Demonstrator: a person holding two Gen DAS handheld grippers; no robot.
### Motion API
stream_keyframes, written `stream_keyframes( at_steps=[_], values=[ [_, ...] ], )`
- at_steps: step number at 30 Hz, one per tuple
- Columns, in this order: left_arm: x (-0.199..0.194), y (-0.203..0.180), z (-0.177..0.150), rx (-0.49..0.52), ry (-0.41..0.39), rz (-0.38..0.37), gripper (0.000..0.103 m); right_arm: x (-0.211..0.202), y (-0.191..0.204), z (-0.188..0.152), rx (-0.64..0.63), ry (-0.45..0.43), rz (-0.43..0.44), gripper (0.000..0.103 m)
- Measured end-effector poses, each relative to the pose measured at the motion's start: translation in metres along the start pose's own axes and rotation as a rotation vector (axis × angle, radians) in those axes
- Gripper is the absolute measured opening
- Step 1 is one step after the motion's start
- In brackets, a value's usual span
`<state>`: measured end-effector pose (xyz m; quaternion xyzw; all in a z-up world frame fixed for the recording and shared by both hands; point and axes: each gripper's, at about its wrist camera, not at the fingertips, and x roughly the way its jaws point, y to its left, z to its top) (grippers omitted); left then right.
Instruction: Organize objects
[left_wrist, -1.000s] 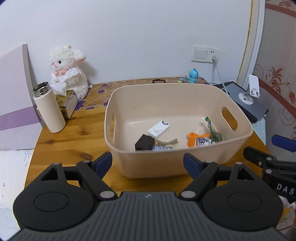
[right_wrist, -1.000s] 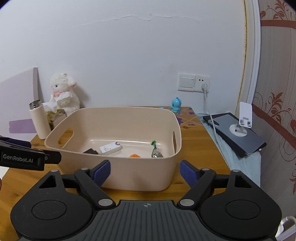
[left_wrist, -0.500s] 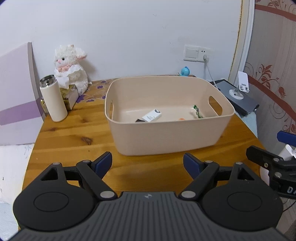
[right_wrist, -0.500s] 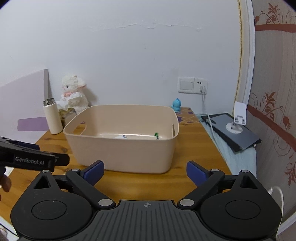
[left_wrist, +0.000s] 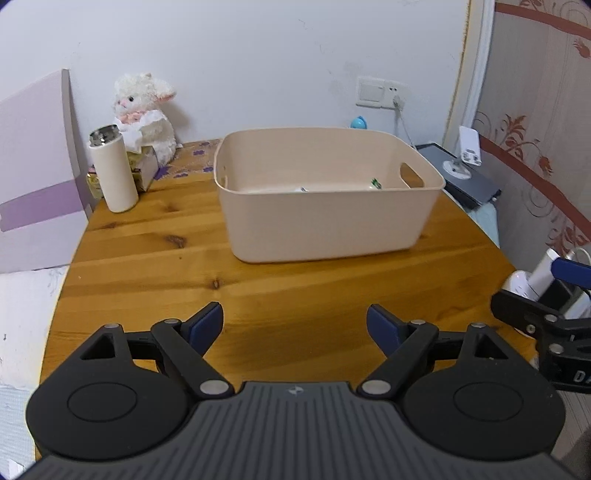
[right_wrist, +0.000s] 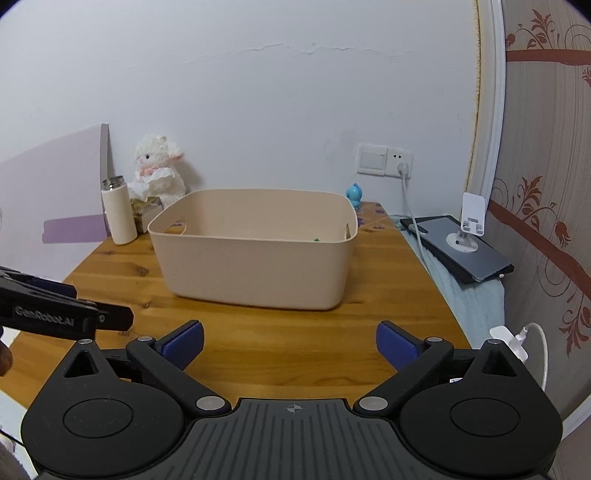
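Note:
A beige plastic bin (left_wrist: 325, 218) stands on the round wooden table (left_wrist: 155, 266); it also shows in the right wrist view (right_wrist: 255, 266). Only the tips of a white item (left_wrist: 302, 189) and a green-and-white item (left_wrist: 375, 183) show above its rim; the other contents are hidden. My left gripper (left_wrist: 294, 326) is open and empty, well back from the bin over the table's near part. My right gripper (right_wrist: 290, 343) is open and empty, also back from the bin. The right gripper shows at the right edge of the left wrist view (left_wrist: 546, 325).
A white thermos (left_wrist: 113, 170), a tissue box (left_wrist: 142, 168) and a plush lamb (left_wrist: 146, 114) stand at the back left. A blue figurine (right_wrist: 355, 194) is behind the bin. A tablet with a stand (right_wrist: 461, 243) lies to the right. A charger (right_wrist: 509, 341) is at the table's right edge.
Both grippers have pulled back and risen away from the bin, which now looks smaller and farther. Its contents have dropped out of sight behind the rim. Both jaws stayed open.

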<state>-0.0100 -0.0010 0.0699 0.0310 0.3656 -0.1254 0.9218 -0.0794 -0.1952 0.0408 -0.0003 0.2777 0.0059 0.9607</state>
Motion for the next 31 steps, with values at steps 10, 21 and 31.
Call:
stream_keyframes(
  at_steps=[10,21,31],
  values=[
    [-0.023,0.007,-0.006,-0.013,-0.021,-0.002,0.086,-0.009,0.003,-0.011,0.002,0.018,-0.012,0.101],
    [-0.034,0.005,-0.006,-0.001,-0.041,0.026,0.092,-0.011,0.002,-0.009,0.001,0.011,-0.019,0.102],
    [-0.031,0.008,-0.005,-0.002,-0.037,0.052,0.093,-0.005,0.000,-0.009,0.016,0.025,-0.017,0.102]
  ],
)
